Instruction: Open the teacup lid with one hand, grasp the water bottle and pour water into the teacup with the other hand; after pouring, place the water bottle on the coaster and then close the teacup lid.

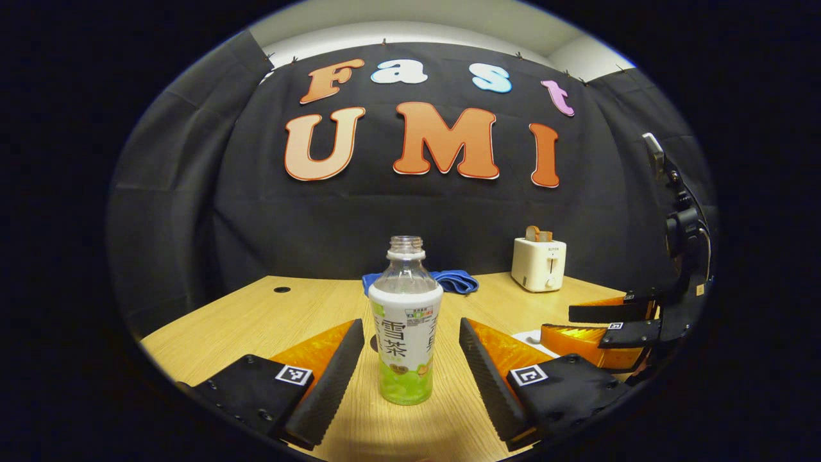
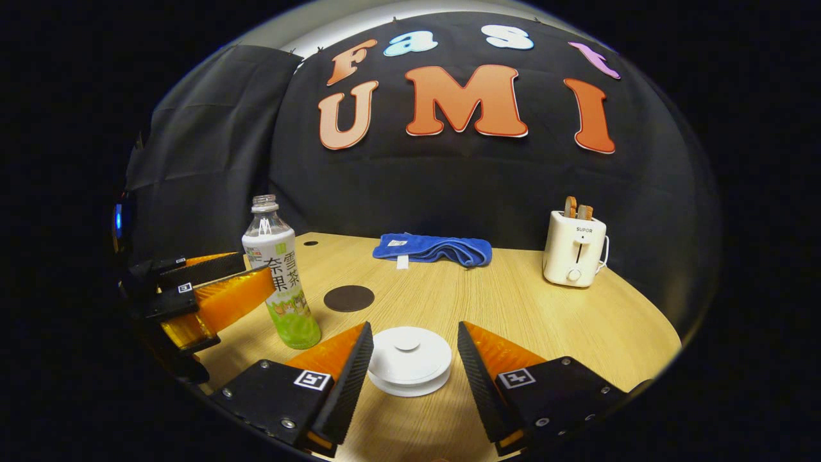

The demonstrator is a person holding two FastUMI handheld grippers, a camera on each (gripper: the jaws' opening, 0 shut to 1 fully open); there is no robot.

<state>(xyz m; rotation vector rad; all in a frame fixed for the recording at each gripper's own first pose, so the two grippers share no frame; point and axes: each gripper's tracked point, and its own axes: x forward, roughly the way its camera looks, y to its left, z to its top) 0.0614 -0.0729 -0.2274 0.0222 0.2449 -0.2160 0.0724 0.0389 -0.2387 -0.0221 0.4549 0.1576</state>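
In the left gripper view, the left tongs (image 1: 410,359) are seen spread wide, with the bottle (image 1: 405,324) standing upright on the counter (image 1: 256,314) between the two fingers; a gap is seen on each side, so no contact is made. The bottle is uncapped, with a little green liquid at its base. In the right gripper view, the right tongs (image 2: 410,362) are likewise spread, one finger on either side of the white lid (image 2: 409,359), which sits in place just ahead of them; whether the fingers touch its rim cannot be told. The cup beneath the lid is hidden. In that view the bottle (image 2: 281,276) is found at the near left, flanked by the left tongs (image 2: 256,282), and a dark round coaster (image 2: 349,298) lies just right of and beyond it, apart from the lid. A folded blue cloth (image 2: 433,249) is noted at the far middle of the counter and a white toaster (image 2: 574,249) at the far right. The right tongs (image 1: 558,324) are also seen at the right of the left gripper view.
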